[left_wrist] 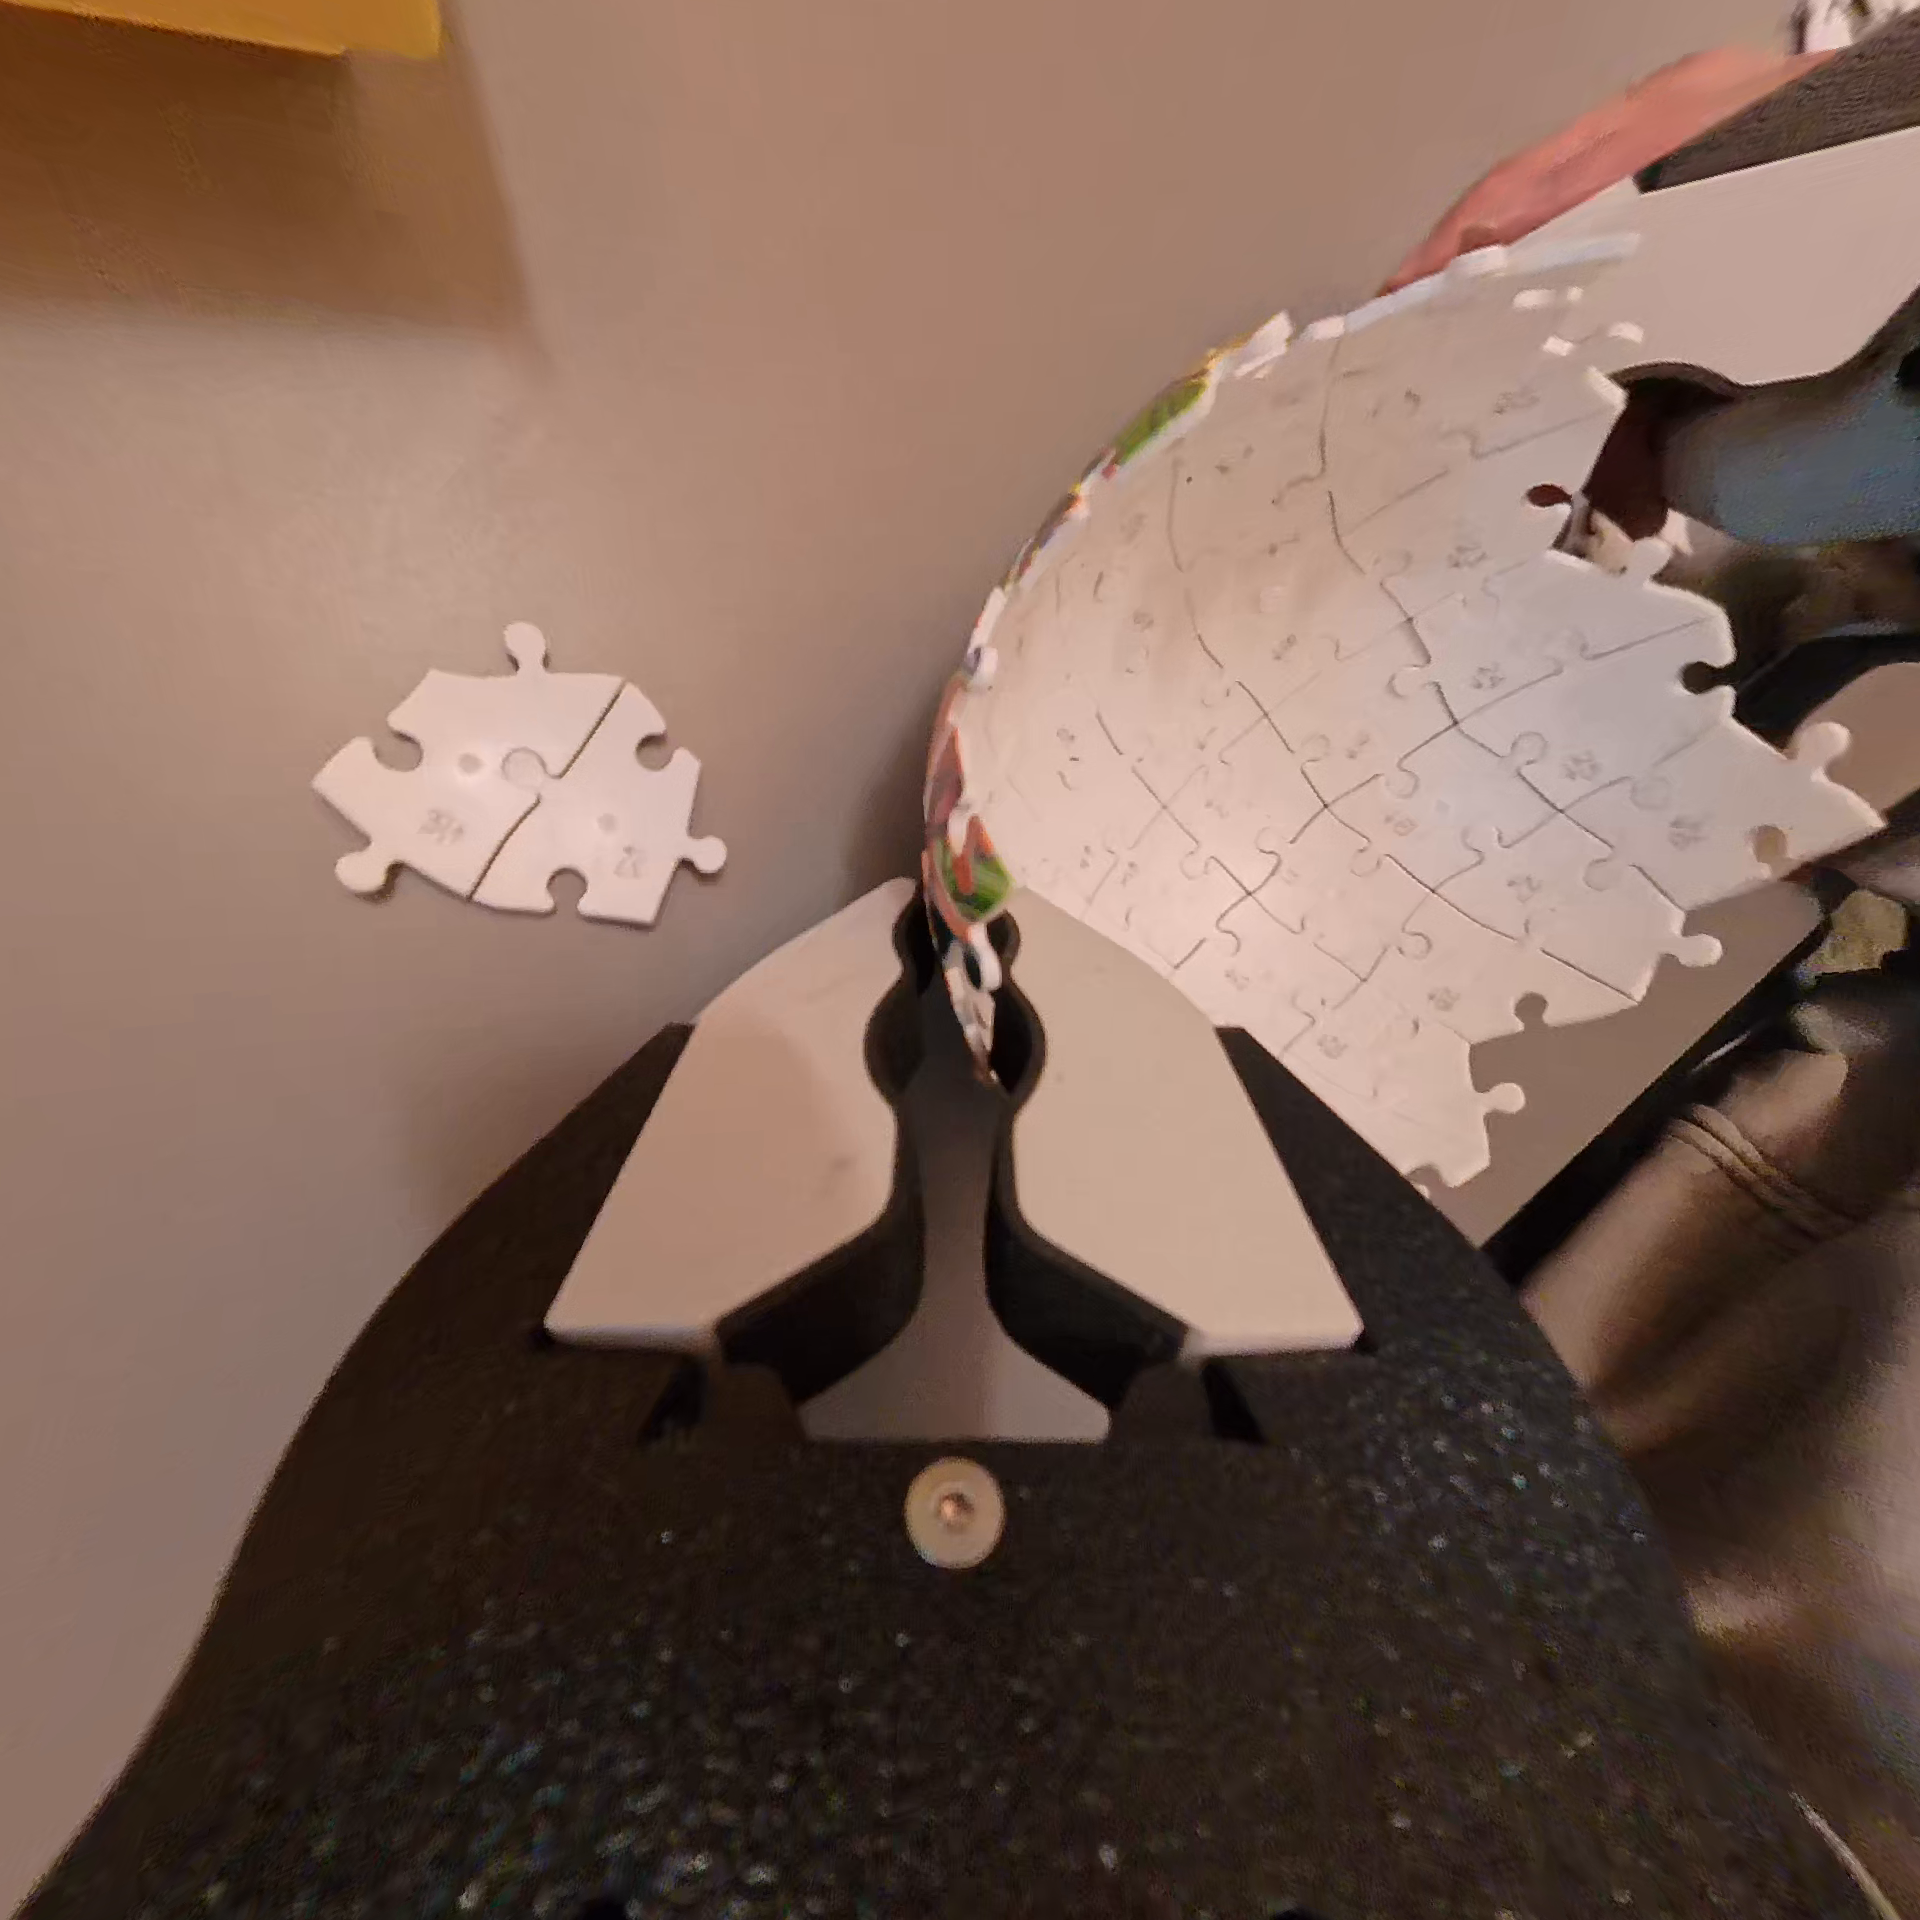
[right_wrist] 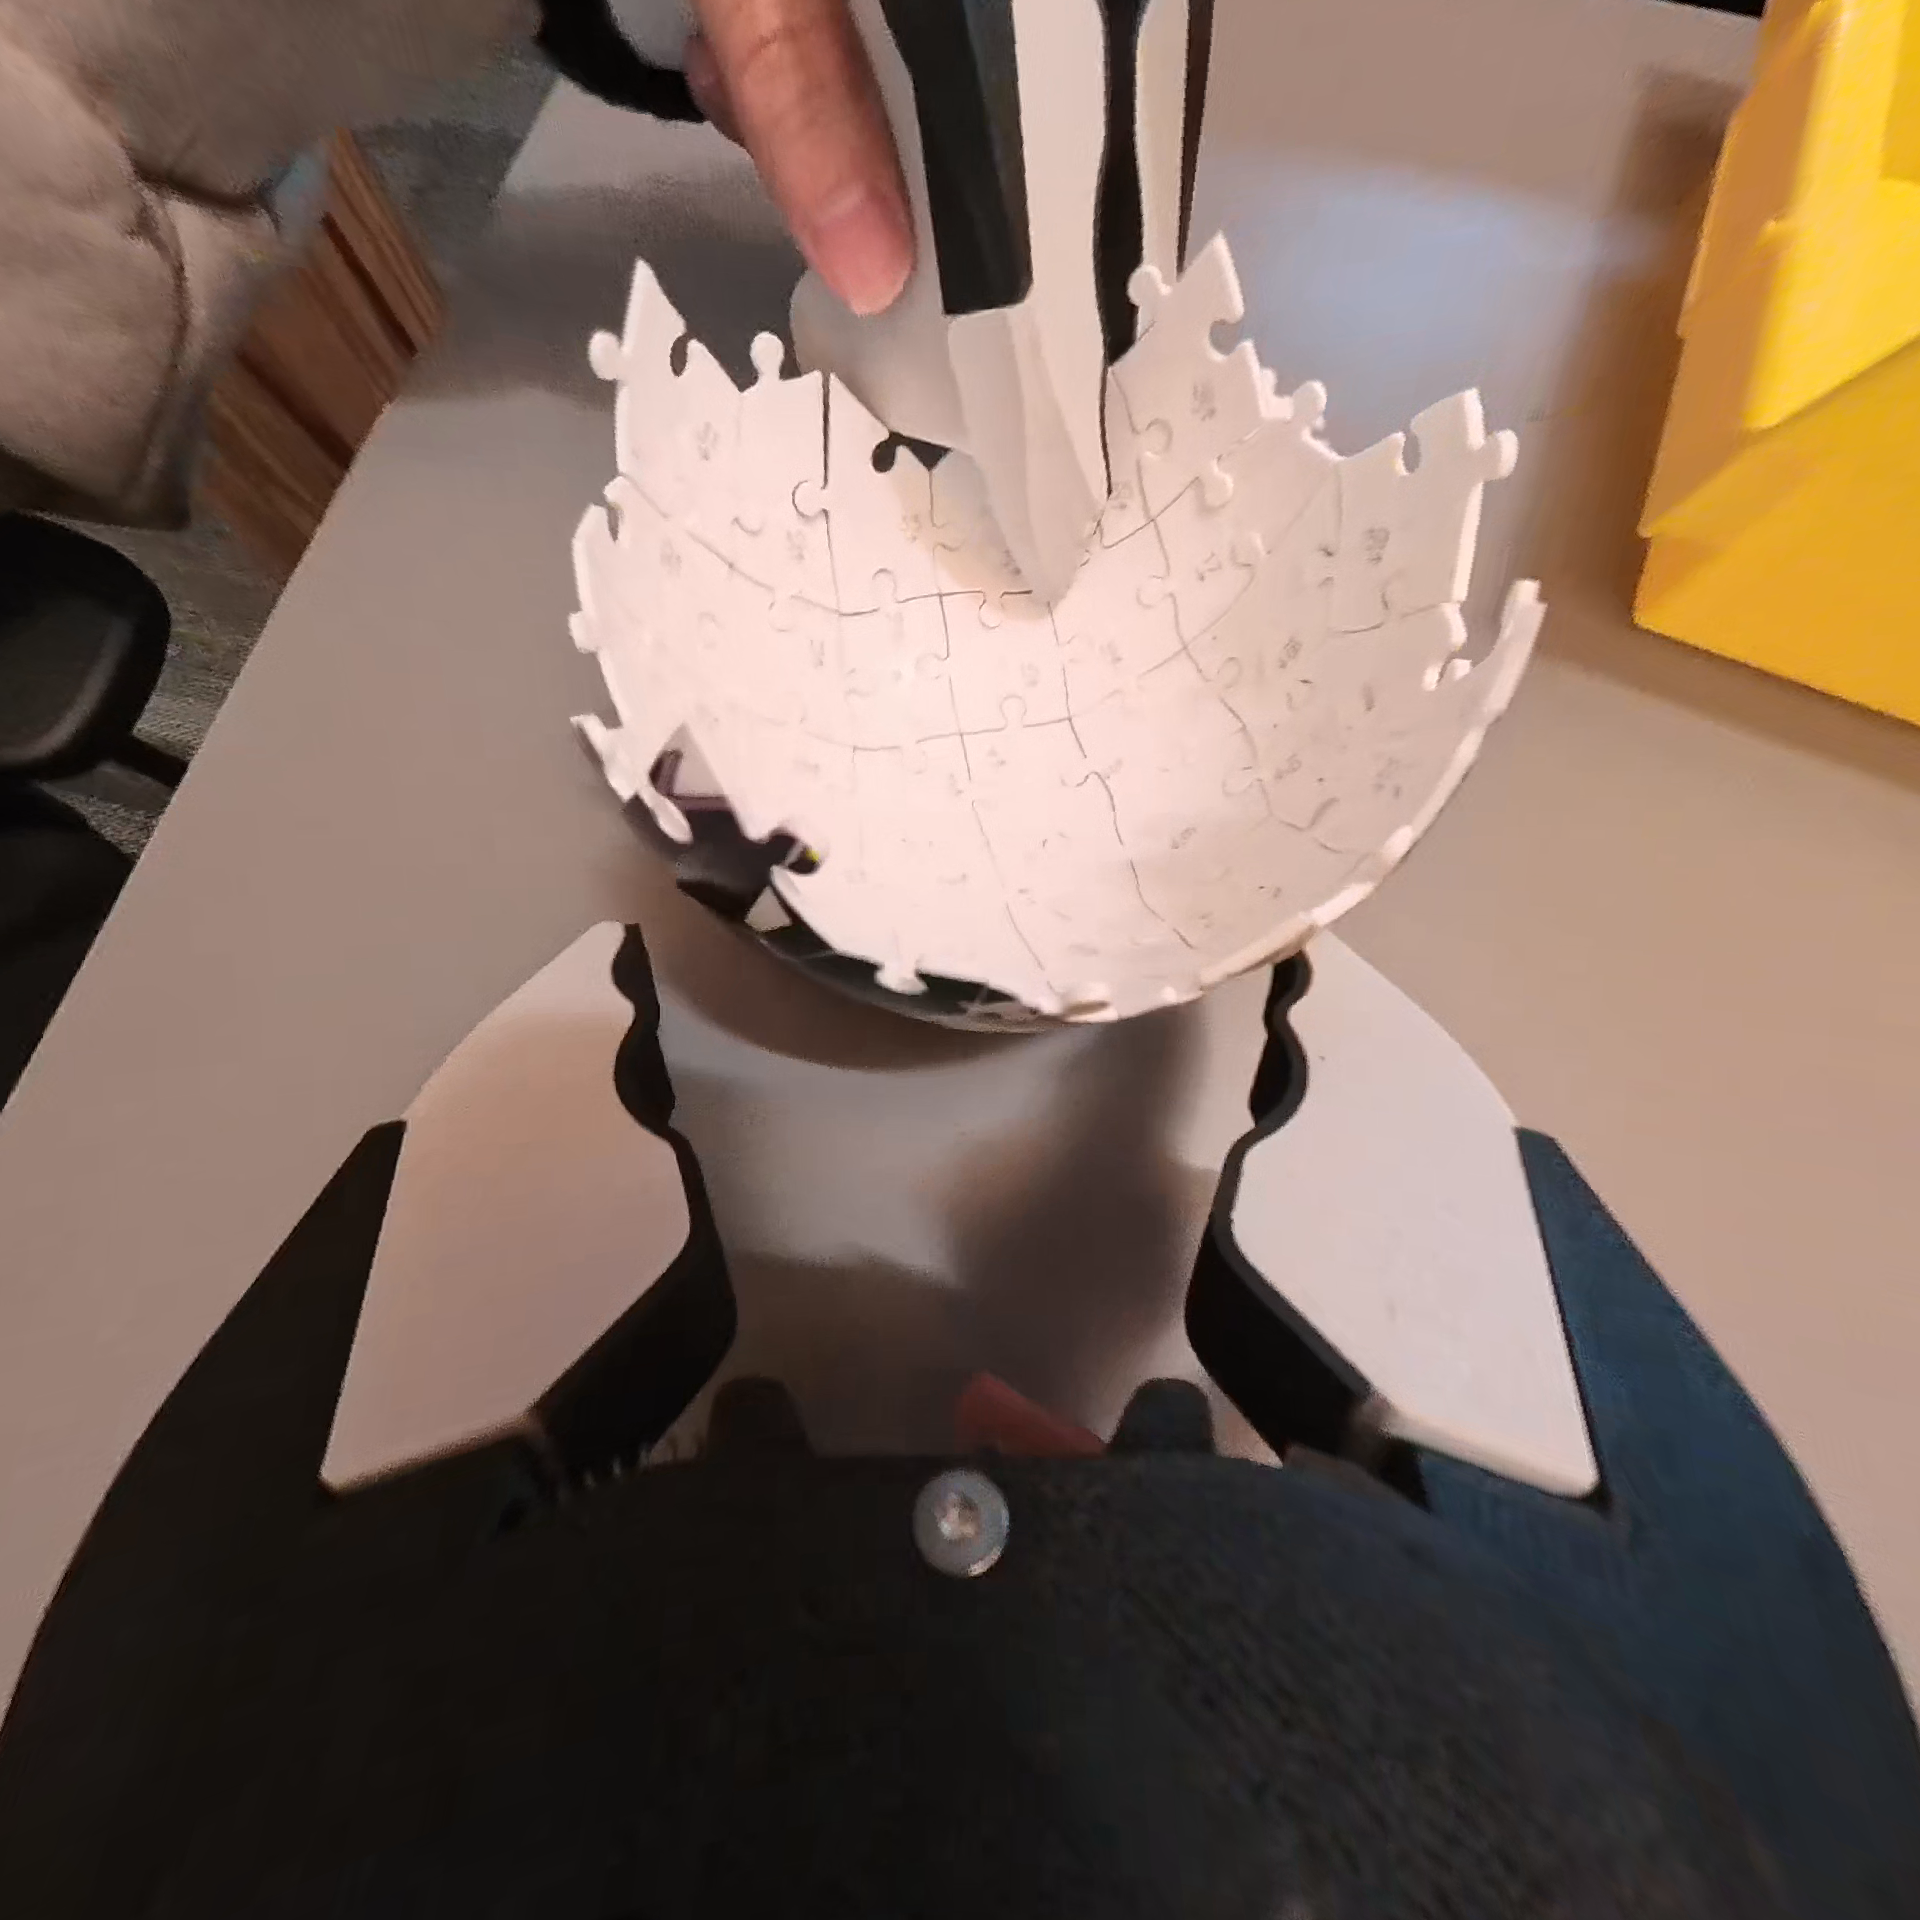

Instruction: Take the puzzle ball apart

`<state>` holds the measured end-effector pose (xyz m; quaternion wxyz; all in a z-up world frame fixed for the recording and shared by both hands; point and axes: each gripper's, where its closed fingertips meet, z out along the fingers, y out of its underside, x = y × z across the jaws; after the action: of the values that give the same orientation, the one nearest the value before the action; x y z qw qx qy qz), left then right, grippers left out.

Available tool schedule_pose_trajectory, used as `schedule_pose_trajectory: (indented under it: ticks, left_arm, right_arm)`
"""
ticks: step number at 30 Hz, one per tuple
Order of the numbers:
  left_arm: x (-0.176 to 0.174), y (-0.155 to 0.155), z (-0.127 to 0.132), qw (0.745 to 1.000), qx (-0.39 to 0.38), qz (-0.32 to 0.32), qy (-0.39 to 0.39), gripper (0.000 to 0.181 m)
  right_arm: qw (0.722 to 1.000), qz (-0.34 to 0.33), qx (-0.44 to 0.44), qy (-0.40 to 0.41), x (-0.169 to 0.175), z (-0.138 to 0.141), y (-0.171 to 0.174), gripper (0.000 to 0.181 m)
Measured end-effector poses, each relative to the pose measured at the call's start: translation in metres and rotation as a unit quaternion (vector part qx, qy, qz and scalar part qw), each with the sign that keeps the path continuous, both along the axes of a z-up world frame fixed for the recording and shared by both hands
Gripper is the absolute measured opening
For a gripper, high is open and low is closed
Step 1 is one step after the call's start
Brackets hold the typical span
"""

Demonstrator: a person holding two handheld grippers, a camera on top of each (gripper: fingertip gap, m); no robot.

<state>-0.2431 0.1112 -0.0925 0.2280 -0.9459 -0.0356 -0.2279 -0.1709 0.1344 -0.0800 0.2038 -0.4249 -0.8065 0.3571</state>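
on the bench, the puzzle ball is a half shell, its rim pinched by the left tongs. the right tongs gape empty just near it. a hard tug could crumble the shell and scatter pieces beside the loose pair.

Warm, dim indoor light tints both views beige. In the left wrist view a bright patch glares on the white inner face of the puzzle ball, while the table is evenly lit. The far right corner smears with motion blur. In the right wrist view the left edge and the yellow box are blurred, and a soft shadow lies under the shell. Wide-angle bending curves both frames' edges.
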Motion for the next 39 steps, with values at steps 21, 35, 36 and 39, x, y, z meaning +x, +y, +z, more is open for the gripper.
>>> schedule_pose_trajectory:
  ticks: [21,35,36,39]
  left_arm:
    - [0.016,0.043,0.013,0.995,0.084,0.029,-0.037,0.028]
    - [0.020,0.019,0.002,0.999,0.024,0.007,-0.044,0.004]
    - [0.020,0.019,0.001,0.999,0.021,0.009,-0.046,0.004]
    - [0.020,0.018,0.000,0.998,0.015,0.011,-0.054,0.003]
  right_arm:
    - [0.958,-0.084,0.167,0.219,0.017,0.017,0.024,0.105]
    - [0.953,-0.092,0.178,0.225,0.014,0.018,0.019,0.101]
    - [0.953,-0.093,0.179,0.227,0.013,0.018,0.018,0.102]
    - [0.950,-0.097,0.185,0.233,0.010,0.019,0.015,0.103]
